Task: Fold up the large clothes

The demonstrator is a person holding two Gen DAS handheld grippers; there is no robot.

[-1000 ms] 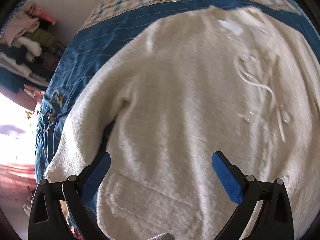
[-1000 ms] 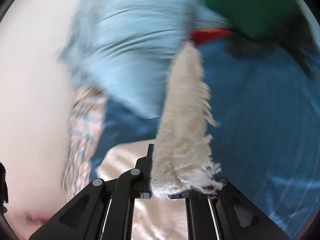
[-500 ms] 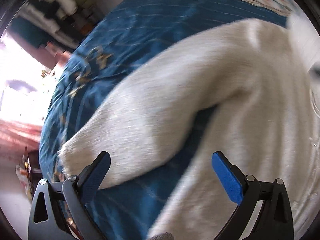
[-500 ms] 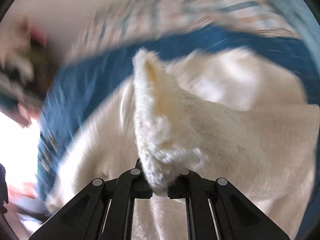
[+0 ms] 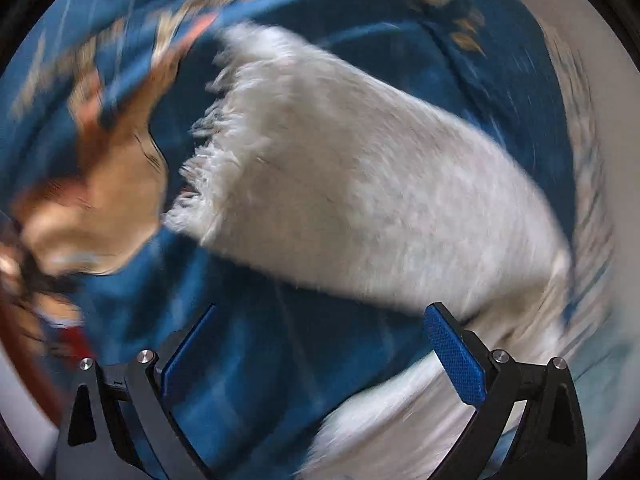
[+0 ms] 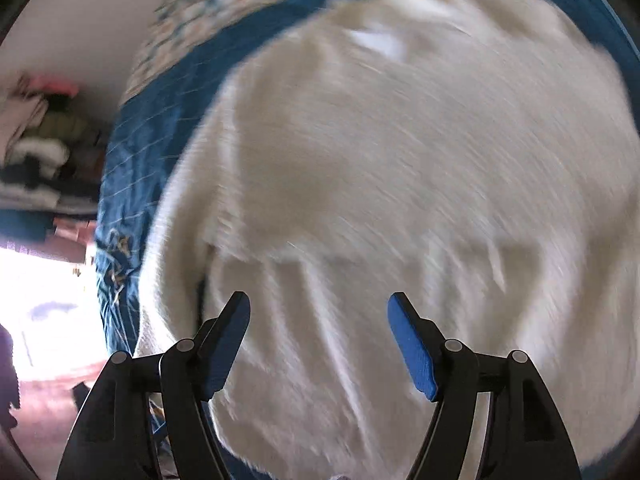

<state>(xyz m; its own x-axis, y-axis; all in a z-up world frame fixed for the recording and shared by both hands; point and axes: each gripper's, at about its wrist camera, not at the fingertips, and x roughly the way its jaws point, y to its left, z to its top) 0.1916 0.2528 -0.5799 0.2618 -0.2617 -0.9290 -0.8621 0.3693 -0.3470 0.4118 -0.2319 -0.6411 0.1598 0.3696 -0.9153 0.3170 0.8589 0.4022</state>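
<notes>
A fluffy white sweater [image 6: 400, 168] lies spread on a blue bedspread [image 6: 152, 120]. In the left wrist view one sleeve [image 5: 360, 200] lies flat on the bedspread [image 5: 260, 380], its frayed cuff [image 5: 208, 168] pointing left. My left gripper [image 5: 320, 344] is open and empty, just short of the sleeve. My right gripper [image 6: 320, 328] is open and empty above the sweater's lower body. Both views are blurred by motion.
The bedspread has a brown and gold pattern [image 5: 100, 152] left of the cuff. A checked pillow or sheet [image 6: 224, 4] lies at the head of the bed. Piled clothes [image 6: 44, 140] stand beside the bed at left, above a bright floor [image 6: 48, 312].
My right gripper has opened and let go of the sweater sleeve it held. My left gripper has swung left from the sweater's body to the other sleeve and its cuff.
</notes>
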